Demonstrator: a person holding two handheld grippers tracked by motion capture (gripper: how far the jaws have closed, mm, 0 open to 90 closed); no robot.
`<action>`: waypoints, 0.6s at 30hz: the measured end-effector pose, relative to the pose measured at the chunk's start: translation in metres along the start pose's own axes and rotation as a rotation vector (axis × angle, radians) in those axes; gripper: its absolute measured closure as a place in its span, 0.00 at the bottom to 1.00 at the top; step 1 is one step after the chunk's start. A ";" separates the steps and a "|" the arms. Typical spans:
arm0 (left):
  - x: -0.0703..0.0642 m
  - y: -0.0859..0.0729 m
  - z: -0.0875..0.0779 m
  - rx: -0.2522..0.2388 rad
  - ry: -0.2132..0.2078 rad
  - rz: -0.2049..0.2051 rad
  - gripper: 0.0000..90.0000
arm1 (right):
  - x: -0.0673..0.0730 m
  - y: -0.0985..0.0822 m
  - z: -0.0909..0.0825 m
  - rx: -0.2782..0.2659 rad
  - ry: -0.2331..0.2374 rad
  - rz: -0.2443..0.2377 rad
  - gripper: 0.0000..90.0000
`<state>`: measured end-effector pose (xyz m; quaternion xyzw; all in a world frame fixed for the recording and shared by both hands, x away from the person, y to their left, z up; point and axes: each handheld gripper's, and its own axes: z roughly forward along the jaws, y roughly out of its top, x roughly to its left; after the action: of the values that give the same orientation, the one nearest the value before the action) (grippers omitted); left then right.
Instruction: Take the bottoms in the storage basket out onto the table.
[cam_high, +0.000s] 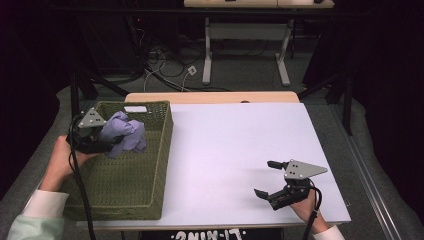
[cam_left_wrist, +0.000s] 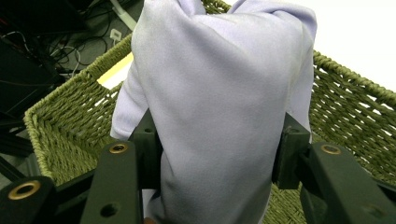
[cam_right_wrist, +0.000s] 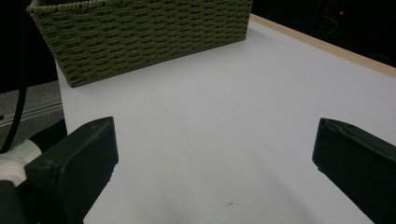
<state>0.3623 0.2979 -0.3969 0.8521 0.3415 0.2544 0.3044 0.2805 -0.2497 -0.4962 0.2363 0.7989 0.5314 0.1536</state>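
A lilac cloth (cam_high: 125, 134) hangs bunched over the far left part of a green woven basket (cam_high: 155, 175). My left gripper (cam_high: 114, 142) is shut on the cloth, held above the basket's inside. In the left gripper view the cloth (cam_left_wrist: 215, 107) is pinched between both black jaws, with the basket wall (cam_left_wrist: 70, 126) behind it. My right gripper (cam_high: 266, 178) rests low over the white table top (cam_high: 225, 145) near its front right corner, jaws wide apart with nothing between them. The right gripper view shows the basket's side (cam_right_wrist: 144, 32) across bare table.
The basket stands on the table's left side. A wooden strip (cam_high: 210, 97) edges the table's far side. Beyond it, a desk frame (cam_high: 245, 50) and loose cables (cam_high: 165, 65) lie on the floor. Dark curtains flank both sides.
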 end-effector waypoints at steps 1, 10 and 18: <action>0.000 0.001 0.000 -0.001 -0.001 0.005 0.55 | 0.000 0.000 0.000 0.000 0.000 -0.001 0.00; -0.003 0.009 0.000 -0.027 -0.013 0.018 0.55 | 0.000 0.000 0.000 0.002 -0.001 -0.001 0.00; -0.005 0.017 0.000 -0.056 -0.031 0.029 0.55 | 0.000 0.000 0.000 -0.001 0.000 -0.003 0.00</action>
<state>0.3661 0.2842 -0.3861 0.8518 0.3172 0.2551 0.3298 0.2807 -0.2501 -0.4962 0.2350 0.7989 0.5316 0.1548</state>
